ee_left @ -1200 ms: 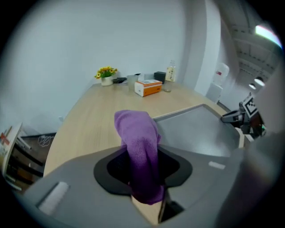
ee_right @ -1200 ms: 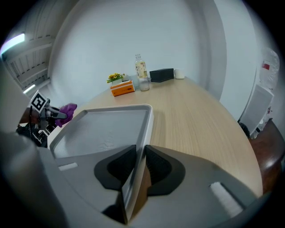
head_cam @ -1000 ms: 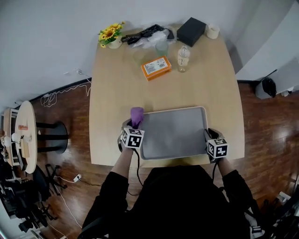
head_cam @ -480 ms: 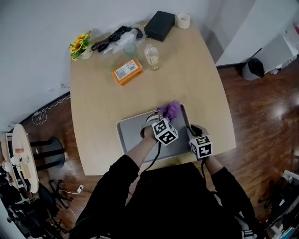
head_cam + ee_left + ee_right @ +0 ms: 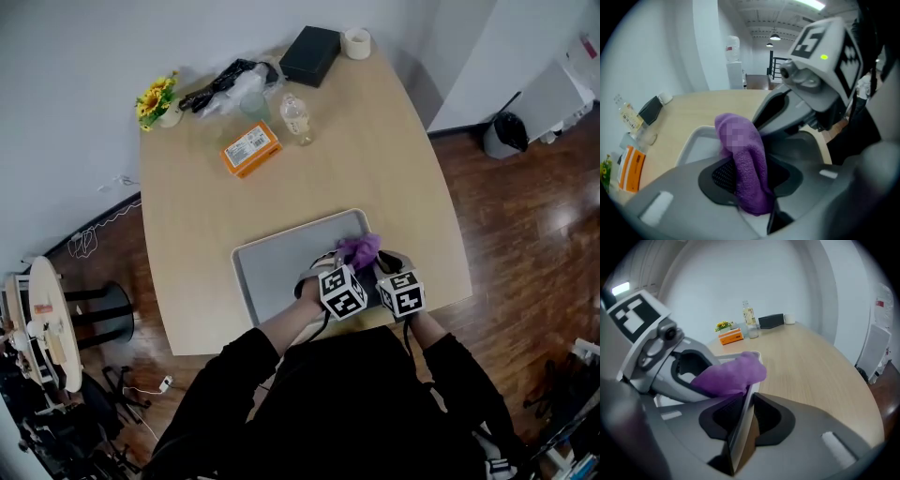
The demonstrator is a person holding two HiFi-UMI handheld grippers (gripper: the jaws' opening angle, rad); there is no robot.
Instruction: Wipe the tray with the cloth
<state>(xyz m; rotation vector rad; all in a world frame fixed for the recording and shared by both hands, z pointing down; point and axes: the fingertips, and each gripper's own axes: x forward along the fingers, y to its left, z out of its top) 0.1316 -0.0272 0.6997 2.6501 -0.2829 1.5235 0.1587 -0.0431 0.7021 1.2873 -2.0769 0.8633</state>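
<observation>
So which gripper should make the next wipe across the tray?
The left gripper. Its jaws grip the purple cloth over the tray, while the right gripper is clamped on the tray's rim, steadying it.

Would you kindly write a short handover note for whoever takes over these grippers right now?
Left gripper: shut on the purple cloth.
Right gripper: shut on the tray's right rim, steadying it.
The tray lies at the table's near edge, with the cloth over its right end.
Done: cloth gripped, tray held.
Left: wiping. How much is already wiped does not show.
</observation>
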